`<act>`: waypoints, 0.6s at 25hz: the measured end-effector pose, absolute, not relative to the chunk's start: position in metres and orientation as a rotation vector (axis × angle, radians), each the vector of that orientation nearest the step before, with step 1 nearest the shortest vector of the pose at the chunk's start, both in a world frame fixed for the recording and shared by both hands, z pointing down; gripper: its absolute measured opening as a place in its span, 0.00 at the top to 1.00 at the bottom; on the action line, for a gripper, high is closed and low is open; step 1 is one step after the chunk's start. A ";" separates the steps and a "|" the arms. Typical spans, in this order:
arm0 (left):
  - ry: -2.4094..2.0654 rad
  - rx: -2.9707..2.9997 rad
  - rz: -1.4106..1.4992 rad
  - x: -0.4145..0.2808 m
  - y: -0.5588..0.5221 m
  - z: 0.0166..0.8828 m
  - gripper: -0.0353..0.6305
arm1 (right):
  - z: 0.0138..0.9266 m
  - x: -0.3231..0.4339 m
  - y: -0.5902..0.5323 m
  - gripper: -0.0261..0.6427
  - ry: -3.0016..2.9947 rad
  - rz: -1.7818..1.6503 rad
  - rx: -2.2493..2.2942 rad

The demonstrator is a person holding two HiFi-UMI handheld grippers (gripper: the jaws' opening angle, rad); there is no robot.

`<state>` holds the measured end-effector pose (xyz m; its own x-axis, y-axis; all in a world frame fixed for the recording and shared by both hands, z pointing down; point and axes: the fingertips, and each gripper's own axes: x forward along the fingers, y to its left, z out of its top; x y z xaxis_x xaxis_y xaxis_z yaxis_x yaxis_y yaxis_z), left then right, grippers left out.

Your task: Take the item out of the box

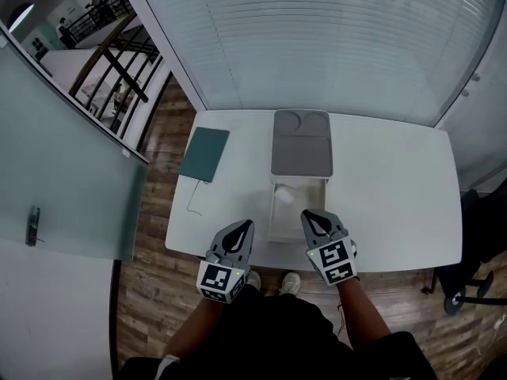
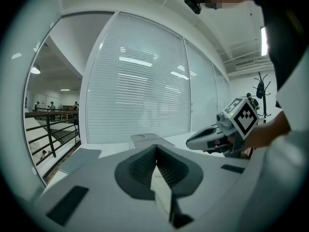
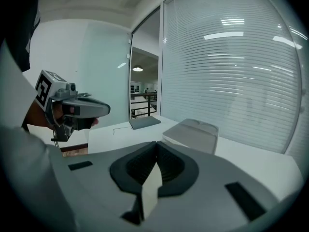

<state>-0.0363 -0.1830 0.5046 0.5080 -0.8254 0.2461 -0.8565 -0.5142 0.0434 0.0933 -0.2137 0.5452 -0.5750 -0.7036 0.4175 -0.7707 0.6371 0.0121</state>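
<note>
— Box (image 1: pixel 283 226) lies open in the middle of the white table (image 1: pixel 396 196), its grey lid (image 1: pixel 301 142) folded back toward the window. Can we see the item?
— Only pale white inside; from up here we cannot make out its shape. The box's near end sits between our two grippers.
— And the jaws?
— Our left gripper (image 1: pixel 246 226) has its jaws pressed together on nothing. Our right gripper (image 1: pixel 307 215) is the same, closed and empty.
— So we open one before going in.
— We think the right should spread its jaws, tip down over the near wall and take the item by its edges. The left can steady the box so it does not lift too. The teal notebook (image 1: pixel 204 153) and thin cord (image 1: pixel 190 200) lie off to the left, out of our path.
</note>
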 end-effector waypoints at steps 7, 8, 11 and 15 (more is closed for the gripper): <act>-1.436 2.563 0.311 -0.046 -0.192 0.518 0.93 | 0.552 0.081 -0.233 0.84 -2.433 0.223 1.141; -1.438 2.562 0.313 -0.047 -0.194 0.518 0.93 | 0.553 0.079 -0.235 0.82 -2.425 0.223 1.125; -1.443 2.559 0.298 -0.052 -0.204 0.517 0.93 | 0.563 0.069 -0.240 0.75 -2.392 0.227 1.046; -1.453 2.545 0.283 -0.064 -0.214 0.518 0.93 | 0.588 0.056 -0.251 0.69 -2.324 0.235 0.929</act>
<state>-0.0636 -0.2138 0.5182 0.4992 -0.8262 0.2610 -0.8638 -0.4981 0.0755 0.0561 -0.2507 0.5884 -0.5619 -0.5633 0.6058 -0.6731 0.7370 0.0609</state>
